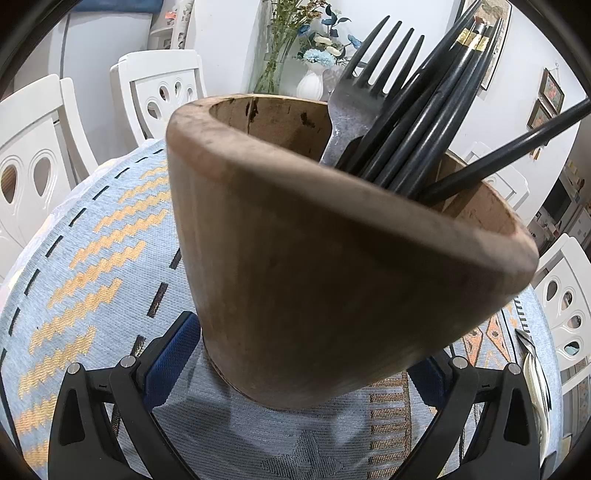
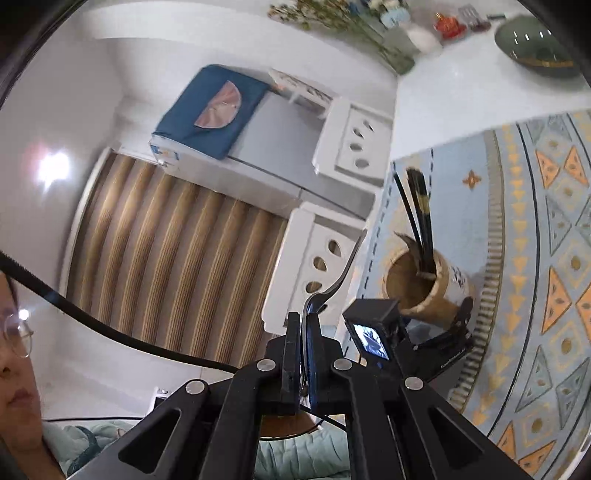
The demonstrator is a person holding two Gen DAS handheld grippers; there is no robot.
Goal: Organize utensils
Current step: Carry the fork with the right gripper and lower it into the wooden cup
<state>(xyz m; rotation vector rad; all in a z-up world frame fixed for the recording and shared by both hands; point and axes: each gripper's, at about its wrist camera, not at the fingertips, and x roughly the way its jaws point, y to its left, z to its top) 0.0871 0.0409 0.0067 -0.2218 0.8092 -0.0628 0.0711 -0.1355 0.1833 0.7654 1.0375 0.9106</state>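
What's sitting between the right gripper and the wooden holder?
In the right wrist view, the left gripper with its camera stands between the right gripper, shut on a dark utensil, and the holder, which it grips.

Plenty slipping out of sight around the wooden holder (image 1: 332, 258) right now.

The holder is blocking the left gripper (image 1: 306, 354), whose finger pads (image 1: 173, 350) are disappearing behind its base, so contact is staying unclear, and its wall is swallowing the lower ends of the fork (image 1: 354, 99) and chopsticks (image 1: 458, 92). A chopstick is running off the right edge, and silver cutlery (image 1: 535, 380) at lower right is getting cropped and too warped to name. In the right wrist view, the right gripper (image 2: 303, 321) is covering the end of a thin dark utensil (image 2: 343, 273), so its kind is staying unknown, and the shelf items (image 2: 448, 26) up top are smearing into blur.
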